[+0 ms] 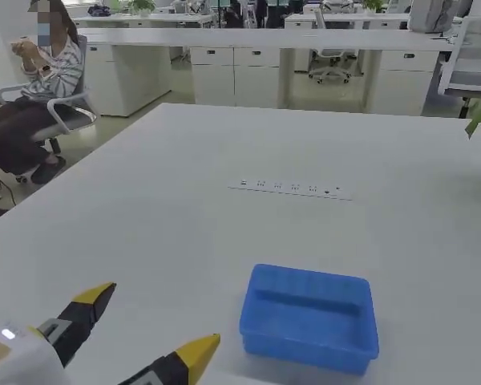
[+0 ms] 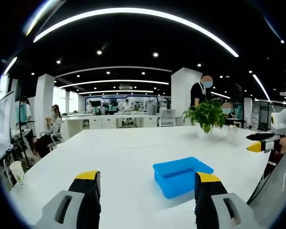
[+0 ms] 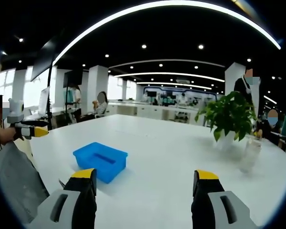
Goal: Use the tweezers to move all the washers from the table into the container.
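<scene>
The blue plastic container (image 1: 308,282) sits on the white table (image 1: 160,208), near the front edge and a little right of centre. Its near wall hides part of its floor, and from the left gripper view (image 2: 180,172) and the right gripper view (image 3: 99,161) the inside is too shallowly seen to tell what lies in it.

The left gripper (image 1: 156,318) enters at the near left. Its body is cut off by the bottom edge, and its two yellow-tipped jaws stand wide apart with nothing between them. They point toward the container without touching it. Its own view (image 2: 148,176) shows the same gap.

The right gripper (image 3: 145,173) also has its jaws spread apart over bare tabletop. It appears small at the far right of the left gripper view (image 2: 251,142), held up off the table.

A small dark sliver (image 3: 61,183) lies beside the right gripper's left jaw, too small to name.

A socket strip (image 1: 293,189) is set into the table farther back. A potted plant (image 3: 231,114) stands on the table to the right, and the clear thing beside it is blurred.
</scene>
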`<state>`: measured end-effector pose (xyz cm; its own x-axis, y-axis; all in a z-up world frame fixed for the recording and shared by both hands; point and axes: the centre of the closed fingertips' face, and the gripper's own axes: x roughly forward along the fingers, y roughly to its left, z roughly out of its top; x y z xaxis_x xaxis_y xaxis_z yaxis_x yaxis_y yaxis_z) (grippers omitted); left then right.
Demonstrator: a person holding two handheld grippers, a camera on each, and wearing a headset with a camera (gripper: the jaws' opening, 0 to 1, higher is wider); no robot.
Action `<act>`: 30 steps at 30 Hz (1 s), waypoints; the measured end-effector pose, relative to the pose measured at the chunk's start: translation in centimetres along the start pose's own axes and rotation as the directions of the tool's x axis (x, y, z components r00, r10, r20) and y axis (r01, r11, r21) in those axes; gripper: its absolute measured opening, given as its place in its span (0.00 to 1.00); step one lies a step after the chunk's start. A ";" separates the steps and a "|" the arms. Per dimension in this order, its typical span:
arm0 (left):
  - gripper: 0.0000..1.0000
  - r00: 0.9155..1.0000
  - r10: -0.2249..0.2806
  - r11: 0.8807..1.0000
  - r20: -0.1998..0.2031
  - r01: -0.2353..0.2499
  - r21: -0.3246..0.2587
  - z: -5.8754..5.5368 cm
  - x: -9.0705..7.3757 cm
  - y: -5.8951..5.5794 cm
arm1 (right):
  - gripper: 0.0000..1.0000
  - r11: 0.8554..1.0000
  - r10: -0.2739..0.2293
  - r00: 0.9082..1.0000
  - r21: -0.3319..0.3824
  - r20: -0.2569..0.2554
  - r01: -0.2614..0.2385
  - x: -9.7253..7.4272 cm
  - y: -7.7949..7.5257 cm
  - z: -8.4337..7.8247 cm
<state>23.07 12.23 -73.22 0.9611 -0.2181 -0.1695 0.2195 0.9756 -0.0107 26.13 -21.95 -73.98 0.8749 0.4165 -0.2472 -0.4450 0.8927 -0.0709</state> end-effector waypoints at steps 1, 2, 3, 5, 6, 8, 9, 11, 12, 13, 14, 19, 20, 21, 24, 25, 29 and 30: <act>0.82 1.000 0.000 1.000 0.001 0.000 0.001 0.0 0.0 0.0 | 0.82 1.000 0.001 1.000 0.000 -0.001 -0.001 0.0 0.0 0.0; 0.82 1.000 -0.001 1.000 0.001 0.001 0.001 0.0 0.0 0.0 | 0.82 1.000 0.001 1.000 -0.001 -0.001 -0.001 0.0 0.0 0.0; 0.82 1.000 -0.001 1.000 0.001 0.001 0.000 0.0 0.0 0.0 | 0.82 1.000 0.001 1.000 -0.003 0.000 -0.001 0.0 -0.1 -0.1; 0.82 1.000 -0.004 1.000 0.001 0.004 0.000 0.0 0.0 -0.1 | 0.82 1.000 0.002 1.000 -0.001 -0.003 -0.002 0.1 -0.2 -0.1; 0.82 1.000 -0.008 1.000 0.002 0.008 0.002 0.0 0.1 -0.2 | 0.82 1.000 0.002 1.000 -0.002 -0.003 -0.002 0.1 -0.2 -0.1; 0.82 1.000 -0.016 1.000 0.002 0.016 0.005 0.0 0.1 -0.3 | 0.82 1.000 0.004 1.000 0.000 -0.003 -0.004 0.1 -0.2 -0.2; 0.82 1.000 -0.023 1.000 -0.001 0.023 0.008 0.0 0.1 -0.4 | 0.81 1.000 0.004 1.000 0.007 -0.005 -0.004 0.2 -0.2 -0.2; 0.80 0.999 -0.050 0.999 -0.017 0.050 -0.006 -0.3 0.3 -0.8 | 0.77 0.996 0.021 1.000 0.082 -0.009 -0.020 0.2 -0.1 -0.4; 0.78 0.997 -0.074 0.997 -0.027 0.074 -0.023 -0.5 0.3 -1.2 | 0.72 0.993 0.037 0.999 0.113 -0.004 -0.036 0.1 0.1 -0.3; 0.75 0.993 -0.114 0.992 -0.043 0.112 -0.060 -0.7 0.4 -1.8 | 0.68 0.990 0.058 0.998 0.131 0.005 -0.058 0.0 0.4 0.0; 0.70 0.987 -0.139 0.985 -0.075 0.131 -0.110 -1.2 0.2 -2.1 | 0.64 0.991 0.063 0.998 0.118 -0.001 -0.062 0.0 0.4 -0.1; 0.58 0.937 -0.285 0.952 -0.202 0.253 -0.171 -3.2 0.4 -3.6 | 0.53 0.994 0.112 0.993 0.025 -0.047 -0.111 0.3 1.8 -0.7; 0.56 0.910 -0.316 0.948 -0.268 0.289 -0.136 -4.2 0.5 -4.0 | 0.50 0.993 0.119 0.992 0.019 -0.044 -0.118 0.3 1.9 -0.7; 0.53 0.891 -0.337 0.942 -0.304 0.314 -0.123 -4.8 0.6 -4.4 | 0.45 0.992 0.123 0.992 0.021 -0.042 -0.122 0.3 2.0 -0.6; 0.49 0.810 -0.458 0.888 -0.366 0.428 -0.166 -6.1 1.0 -6.5 | 0.43 0.991 0.125 0.992 0.041 -0.035 -0.124 0.2 2.0 -0.5; 0.48 0.766 -0.504 0.862 -0.398 0.473 -0.181 -6.8 1.0 -7.5 | 0.43 0.992 0.121 0.992 0.041 -0.035 -0.120 0.2 1.7 -0.6; 0.31 0.652 -0.565 0.796 -0.505 0.592 -0.126 -8.9 0.9 -9.3 | 0.44 0.993 0.117 0.992 0.038 -0.041 -0.115 0.2 1.5 -0.8; 0.28 0.618 -0.574 0.781 -0.537 0.610 -0.134 -9.6 0.8 -9.7 | 0.43 0.992 0.121 0.992 0.024 -0.033 -0.121 0.1 1.6 -0.6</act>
<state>20.12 2.82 -82.67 0.3774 -0.6807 -0.6279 0.7354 0.6324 -0.2435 25.43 -20.60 -74.73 0.8076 0.5159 -0.2857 -0.5425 0.8399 -0.0170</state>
